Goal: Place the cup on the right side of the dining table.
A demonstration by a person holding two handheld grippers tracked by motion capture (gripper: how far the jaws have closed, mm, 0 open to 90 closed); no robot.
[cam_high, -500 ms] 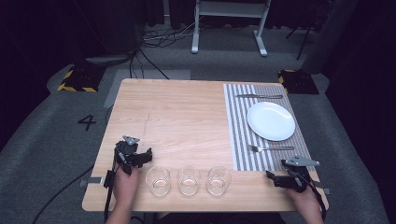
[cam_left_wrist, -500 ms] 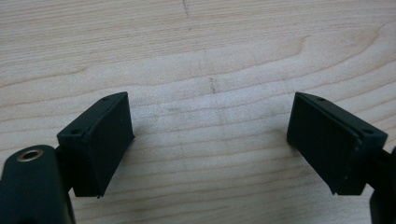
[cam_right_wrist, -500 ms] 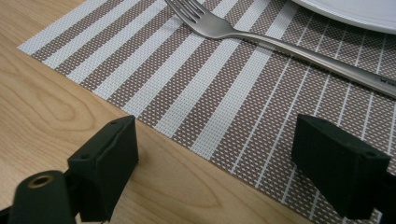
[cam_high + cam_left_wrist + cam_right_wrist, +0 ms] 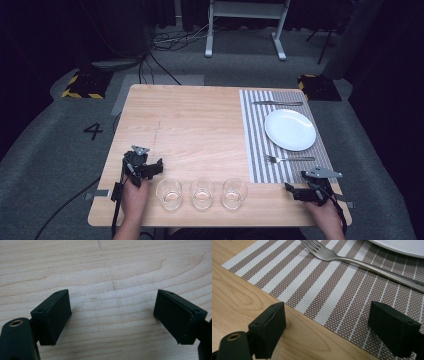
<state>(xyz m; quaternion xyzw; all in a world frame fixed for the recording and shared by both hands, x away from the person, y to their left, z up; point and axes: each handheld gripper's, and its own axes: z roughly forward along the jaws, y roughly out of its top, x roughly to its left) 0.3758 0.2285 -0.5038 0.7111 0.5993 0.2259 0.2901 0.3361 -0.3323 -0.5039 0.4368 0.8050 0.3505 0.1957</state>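
Observation:
Three clear empty glasses stand in a row near the table's front edge: left (image 4: 169, 193), middle (image 4: 202, 193), right (image 4: 234, 193). My left gripper (image 4: 156, 168) hovers just left of and behind the left glass, open over bare wood (image 4: 112, 315), nothing between its fingers. My right gripper (image 4: 290, 191) sits right of the right glass at the near corner of the striped placemat (image 4: 255, 150). It is open (image 4: 327, 325) and straddles the placemat's edge (image 4: 287, 282). A fork (image 4: 362, 265) lies ahead of it, with the white plate (image 4: 402, 245) beyond.
On the placemat the white plate (image 4: 290, 129) lies between a knife (image 4: 277, 103) at the far side and the fork (image 4: 290, 159) at the near side. Bare wooden tabletop (image 4: 195, 125) spreads across the left and middle. Cables and a stand are on the floor beyond.

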